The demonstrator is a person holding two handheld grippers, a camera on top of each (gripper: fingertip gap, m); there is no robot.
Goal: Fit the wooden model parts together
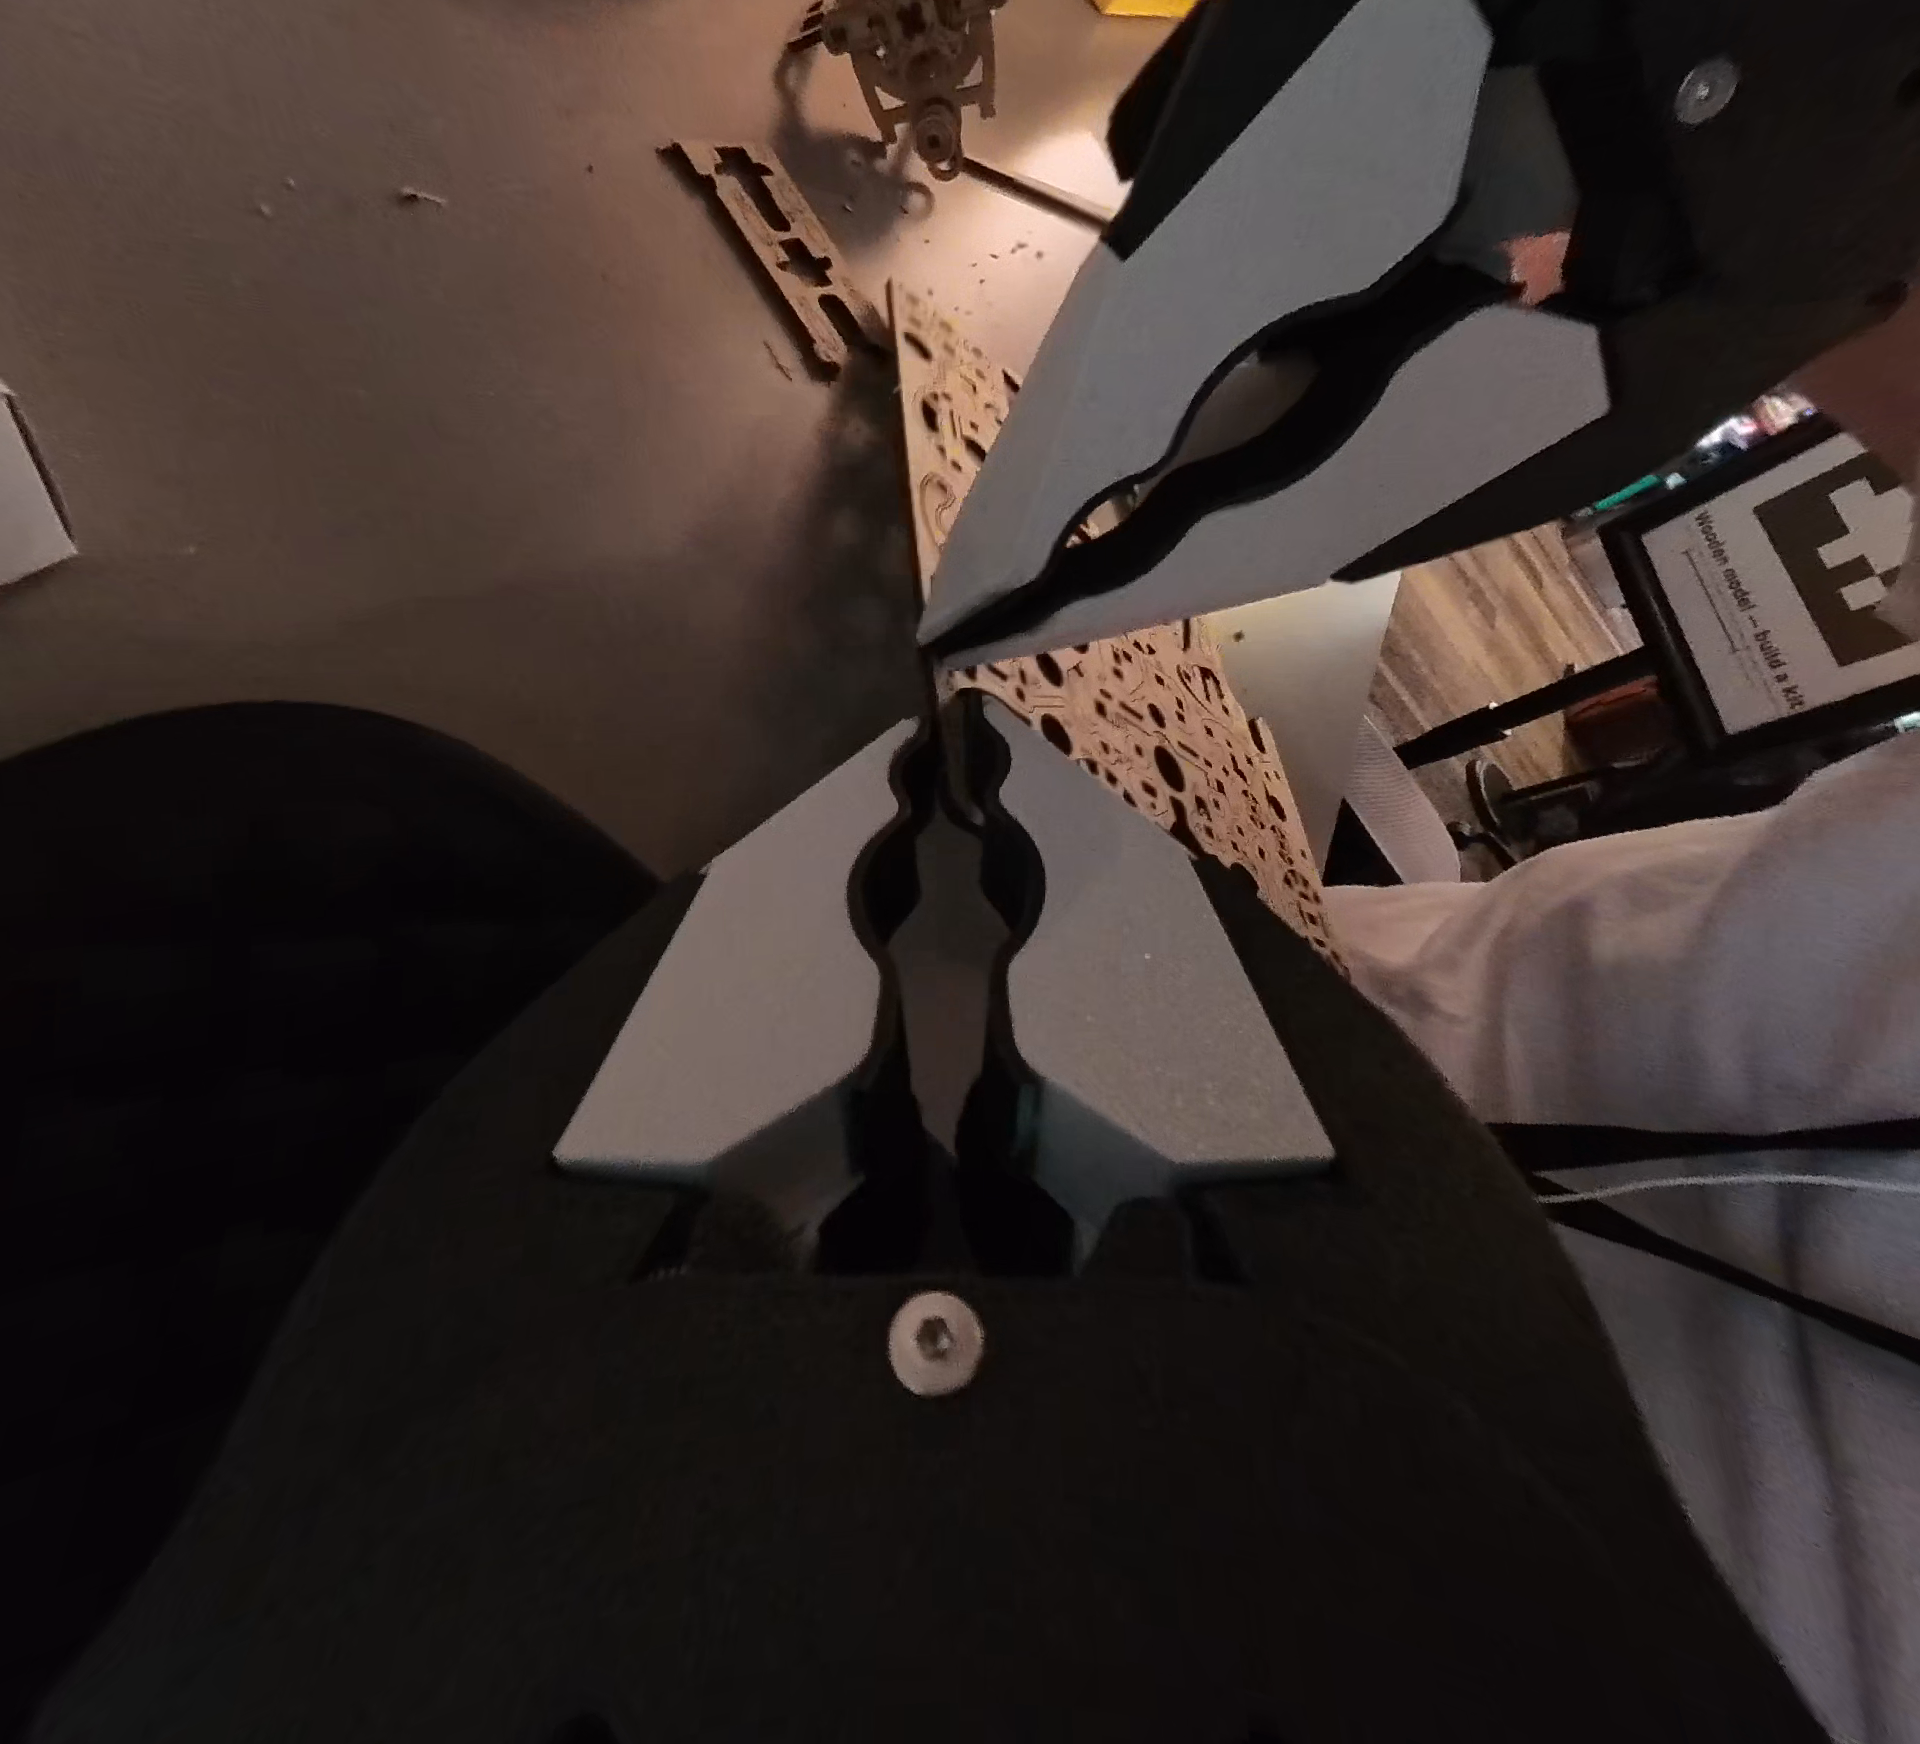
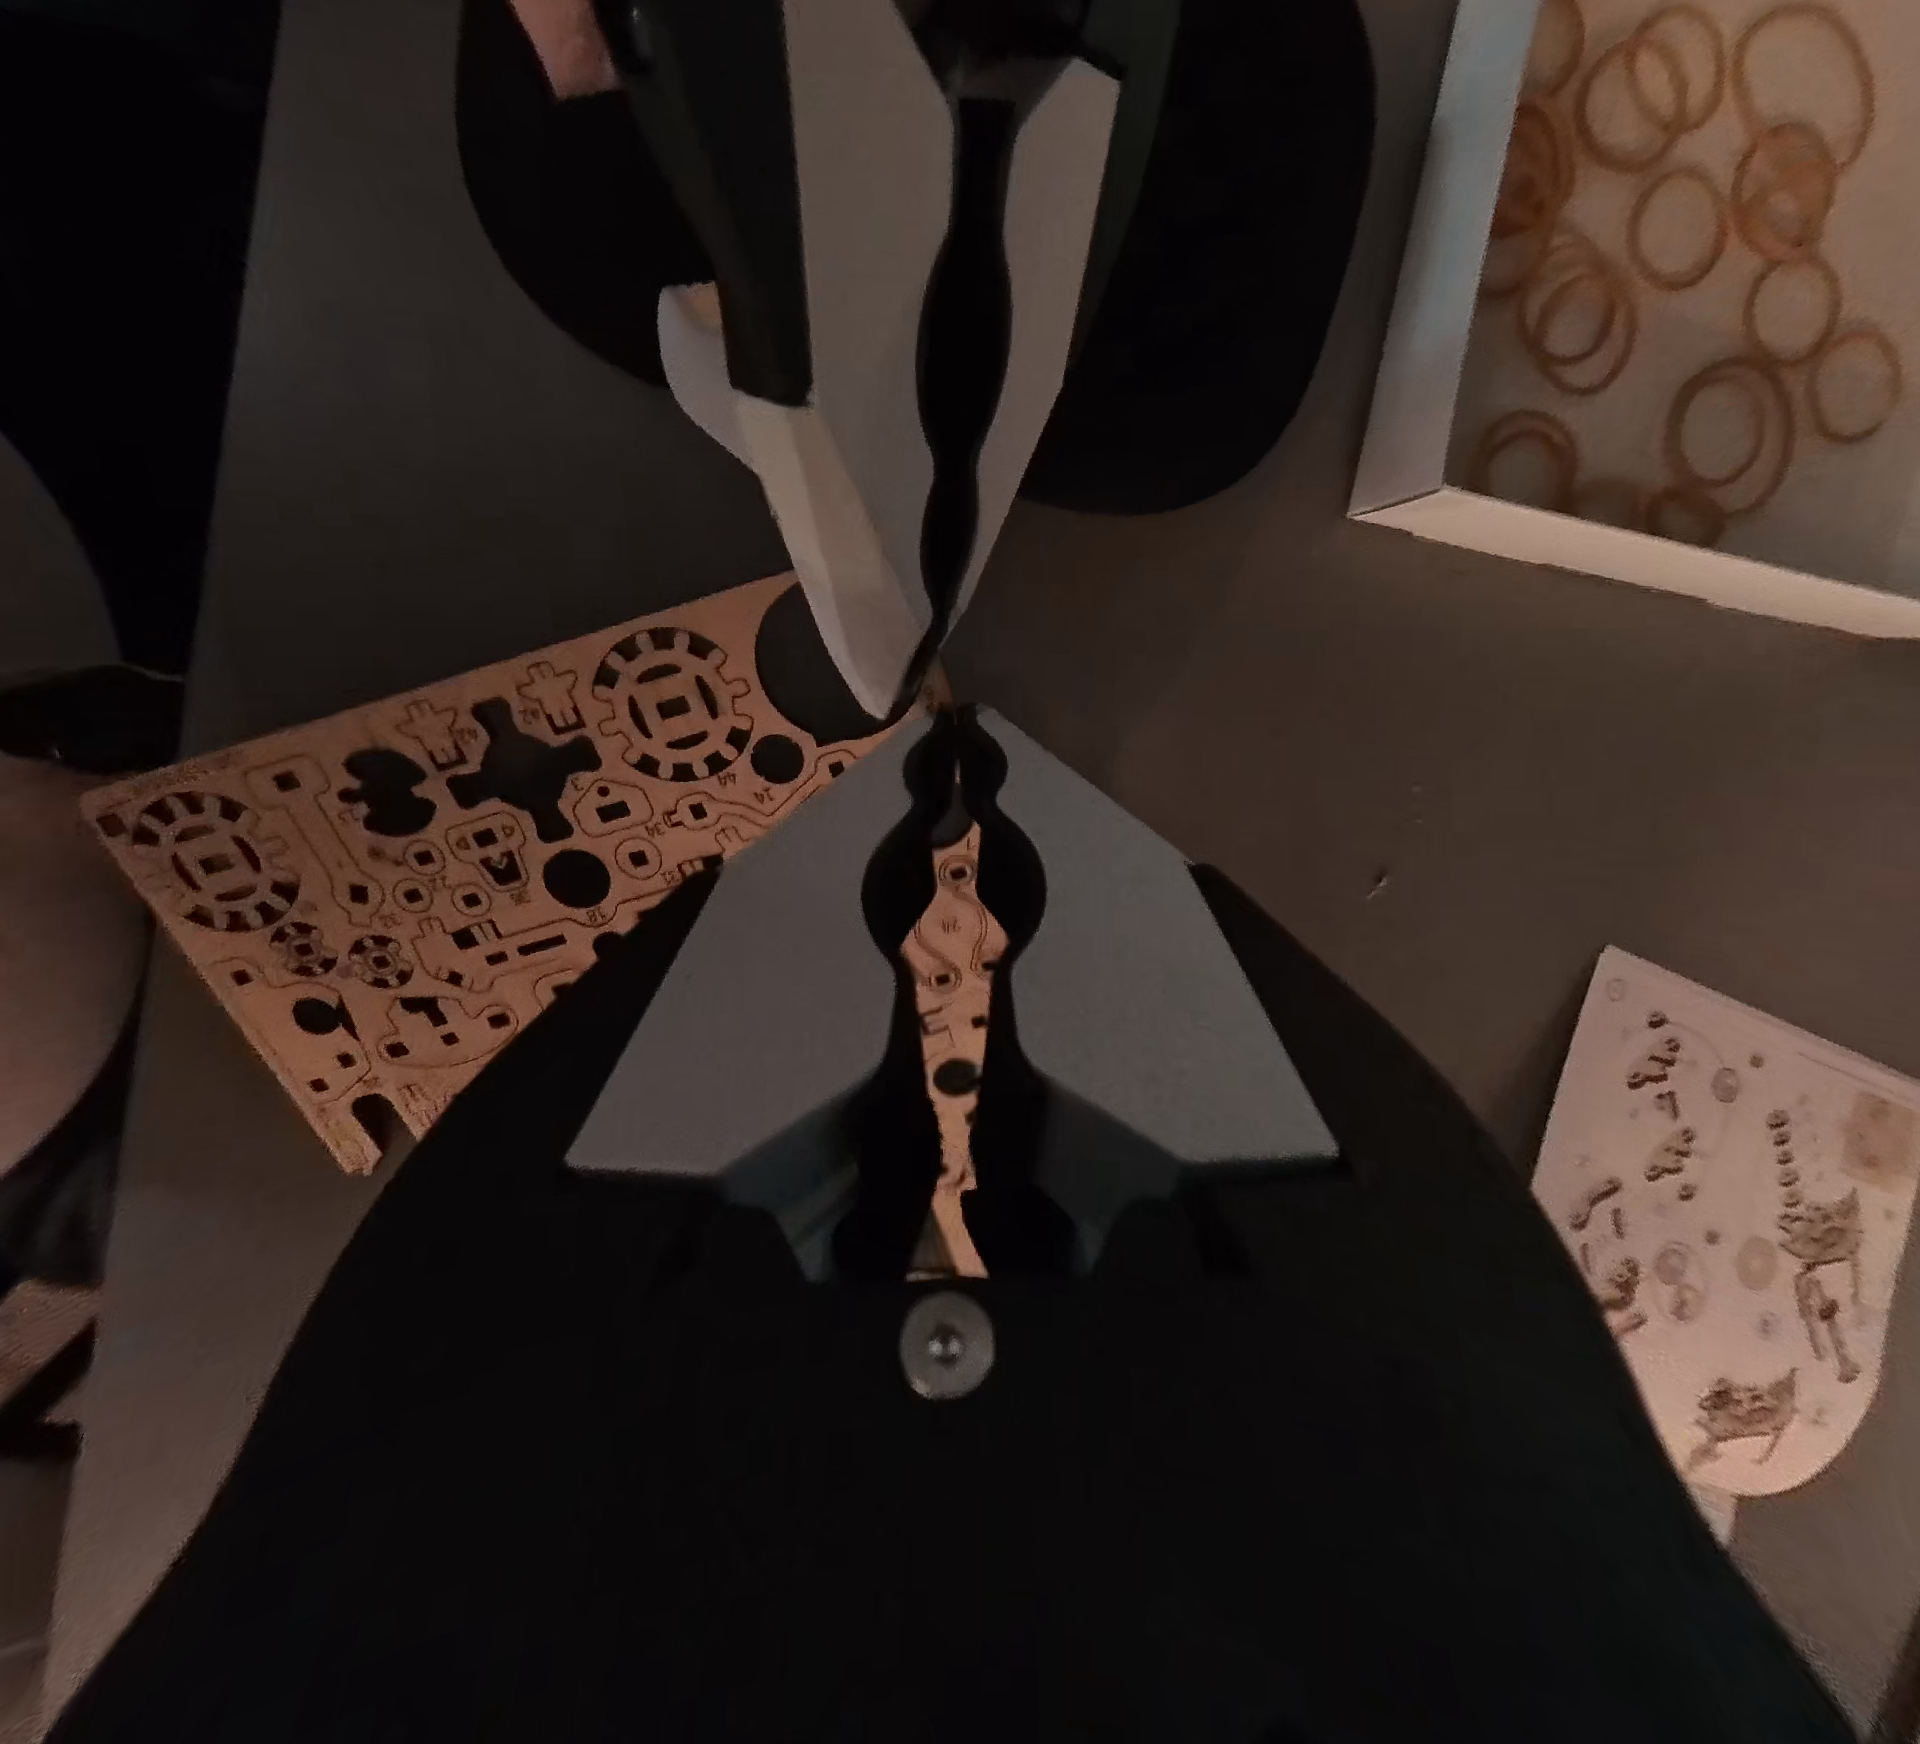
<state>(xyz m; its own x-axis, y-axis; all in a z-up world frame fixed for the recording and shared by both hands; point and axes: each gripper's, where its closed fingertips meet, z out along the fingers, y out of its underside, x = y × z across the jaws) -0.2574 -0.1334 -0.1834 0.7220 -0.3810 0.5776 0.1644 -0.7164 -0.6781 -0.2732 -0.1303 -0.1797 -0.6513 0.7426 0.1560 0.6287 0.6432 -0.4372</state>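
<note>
many rubber bands (image 2: 1704, 167), right view only

Grey matte tabletop (image 2: 1351, 759) carries a flat laser-cut plywood parts sheet (image 2: 364, 915) beneath and left of the right gripper's tips. Ahead of it to the right: white shallow tray (image 2: 1455, 240) of tan rubber bands. To its right: illustrated white instruction leaflet (image 2: 1714, 1227). Ahead of the left gripper: narrow plywood offcut strip (image 1: 774, 250) and partly assembled wooden gear model (image 1: 914, 21).

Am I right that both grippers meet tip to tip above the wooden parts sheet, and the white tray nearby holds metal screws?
Not quite: the white tray holds rubber bands, not screws, as the right wrist view shows. The left gripper and right gripper do meet above the wooden parts sheet.
</note>
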